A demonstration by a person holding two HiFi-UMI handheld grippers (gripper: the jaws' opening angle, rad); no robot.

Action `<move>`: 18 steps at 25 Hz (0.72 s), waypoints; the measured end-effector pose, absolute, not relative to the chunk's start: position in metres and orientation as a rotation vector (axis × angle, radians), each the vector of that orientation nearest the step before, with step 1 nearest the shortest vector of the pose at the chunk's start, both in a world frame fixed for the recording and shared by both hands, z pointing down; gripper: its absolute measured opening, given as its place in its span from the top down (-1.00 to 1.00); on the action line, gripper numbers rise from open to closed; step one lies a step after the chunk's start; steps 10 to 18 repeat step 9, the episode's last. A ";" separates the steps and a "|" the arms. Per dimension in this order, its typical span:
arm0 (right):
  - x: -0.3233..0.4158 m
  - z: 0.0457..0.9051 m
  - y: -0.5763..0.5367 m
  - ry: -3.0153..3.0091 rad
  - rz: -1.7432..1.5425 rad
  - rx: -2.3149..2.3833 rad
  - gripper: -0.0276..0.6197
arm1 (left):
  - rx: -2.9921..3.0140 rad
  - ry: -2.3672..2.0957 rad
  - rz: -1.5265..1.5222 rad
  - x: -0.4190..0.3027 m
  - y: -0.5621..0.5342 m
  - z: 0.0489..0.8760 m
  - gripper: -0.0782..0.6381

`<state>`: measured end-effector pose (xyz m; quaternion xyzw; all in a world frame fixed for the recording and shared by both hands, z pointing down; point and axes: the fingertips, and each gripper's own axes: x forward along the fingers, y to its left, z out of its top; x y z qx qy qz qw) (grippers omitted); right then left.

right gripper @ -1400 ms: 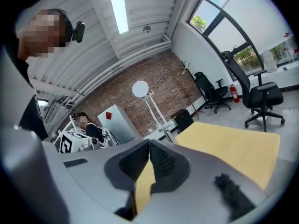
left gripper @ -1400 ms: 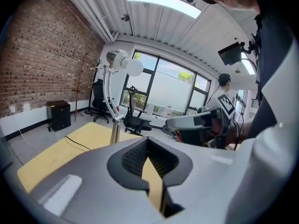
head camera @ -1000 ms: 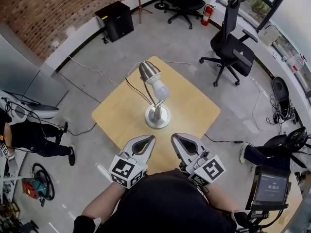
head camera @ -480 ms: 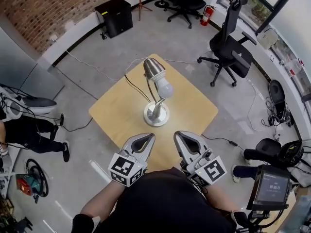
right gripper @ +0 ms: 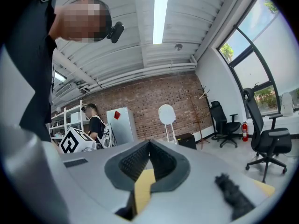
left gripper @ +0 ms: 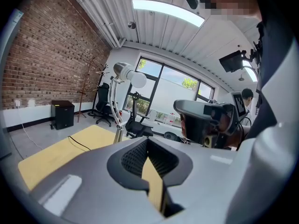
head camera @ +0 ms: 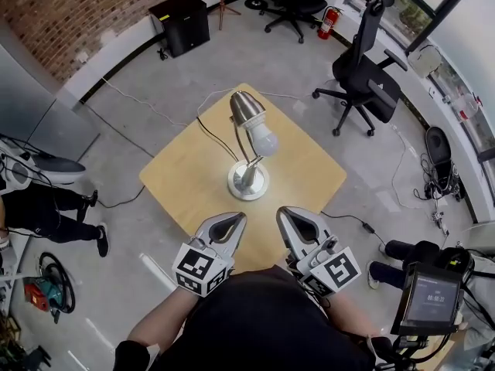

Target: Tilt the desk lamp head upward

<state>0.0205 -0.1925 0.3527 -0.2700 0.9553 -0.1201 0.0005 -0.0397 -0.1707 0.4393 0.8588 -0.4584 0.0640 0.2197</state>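
A silver desk lamp stands on the square wooden table [head camera: 189, 180]. Its round base [head camera: 248, 182] is near the table's middle, and its head [head camera: 246, 108] with a white bulb [head camera: 263, 140] points down and toward me. Both grippers hover side by side at the table's near edge, short of the lamp. My left gripper [head camera: 238, 220] is shut with nothing in it, and so is my right gripper [head camera: 283, 214]. The left gripper view shows the lamp head [left gripper: 123, 71] up ahead to the left of my left gripper [left gripper: 147, 141]. In the right gripper view the bulb [right gripper: 167, 114] faces my right gripper [right gripper: 149, 143].
The lamp's black cord [head camera: 207, 132] runs off the table's far left edge. Office chairs [head camera: 363, 60] stand at the back right, with a black cabinet [head camera: 182, 23] by the brick wall. A person [head camera: 39, 211] is at the left, and a screen on a stand [head camera: 427, 300] at the lower right.
The head view has shifted a little, so the table sits slightly higher in the picture. Both grippers stay shut at the near edge. The lamp has not moved.
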 end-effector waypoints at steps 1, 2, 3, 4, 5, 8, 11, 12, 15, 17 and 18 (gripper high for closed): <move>0.021 0.353 -0.193 3.006 -0.373 -0.850 0.90 | 2.375 -1.264 0.176 -0.039 -0.171 0.439 0.76; 0.021 0.353 -0.193 3.009 -0.369 -0.852 0.90 | 2.374 -1.259 0.175 -0.038 -0.171 0.439 0.76; 0.022 0.353 -0.193 3.007 -0.369 -0.854 0.90 | 2.375 -1.256 0.175 -0.037 -0.171 0.440 0.75; 0.022 0.353 -0.194 3.004 -0.371 -0.856 0.90 | 2.376 -1.253 0.177 -0.037 -0.171 0.440 0.75; 0.023 0.353 -0.195 3.001 -0.375 -0.857 0.90 | 2.376 -1.252 0.178 -0.036 -0.172 0.440 0.74; 0.023 0.352 -0.196 3.004 -0.371 -0.859 0.90 | 2.374 -1.253 0.182 -0.037 -0.173 0.440 0.73; 0.023 0.352 -0.196 3.006 -0.367 -0.859 0.90 | 2.373 -1.254 0.183 -0.037 -0.173 0.440 0.73; 0.023 0.352 -0.196 3.006 -0.367 -0.859 0.90 | 2.373 -1.254 0.183 -0.037 -0.173 0.440 0.73; 0.023 0.352 -0.196 3.006 -0.367 -0.859 0.90 | 2.373 -1.254 0.183 -0.037 -0.173 0.440 0.73; 0.023 0.352 -0.196 3.006 -0.367 -0.859 0.90 | 2.373 -1.254 0.183 -0.037 -0.173 0.440 0.73; 0.023 0.352 -0.196 3.006 -0.367 -0.859 0.90 | 2.373 -1.254 0.183 -0.037 -0.173 0.440 0.73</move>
